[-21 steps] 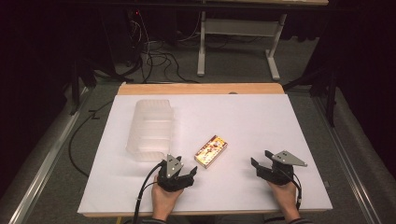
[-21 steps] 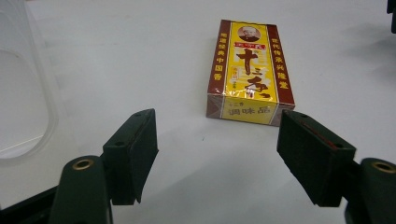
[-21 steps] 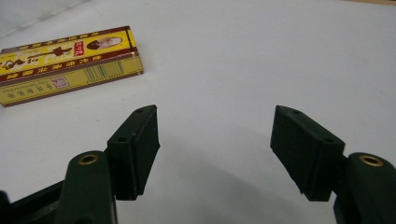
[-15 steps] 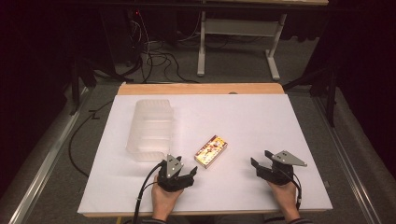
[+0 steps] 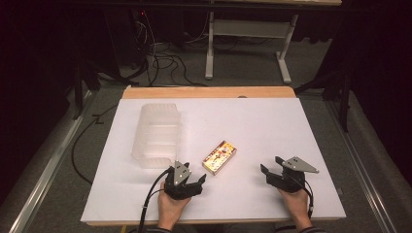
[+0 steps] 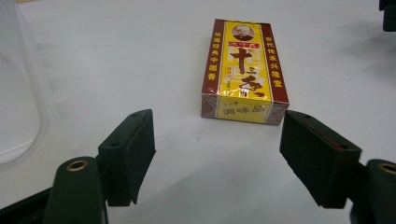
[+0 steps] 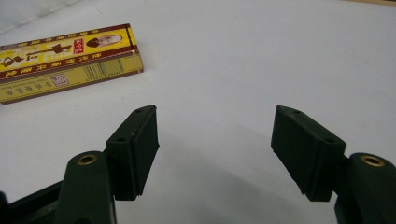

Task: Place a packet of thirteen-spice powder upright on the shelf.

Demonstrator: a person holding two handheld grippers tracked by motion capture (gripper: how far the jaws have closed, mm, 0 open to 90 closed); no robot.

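Two grippers rest low on the white table, both spread wide and holding nothing, and the work in hand looks to be picking up the yellow-and-red box that lies flat a little below the centre of the high view. The left gripper sits at the lower middle of that frame, just below and left of the box and pointed roughly at it; in the left gripper view the box lies ahead, in the upper middle of the frame, with its near short end facing the jaws and set a little toward the right one. The right gripper waits at the lower right, well apart from the box, which appears at the upper left of the right gripper view. A clear plastic container stands at the middle left of the high view, near the box but not touching it; whether it is upright or tipped on its side I cannot tell, the plastic being too pale against the cloth. To do the step well, I would judge that the left gripper should go forward and slightly right so the box is centred between the jaws, keep low enough to catch its thin sides, and close across the narrow width rather than the length. A slow approach matters, since a light carton on a smooth cover could slide away if one jaw touches first.
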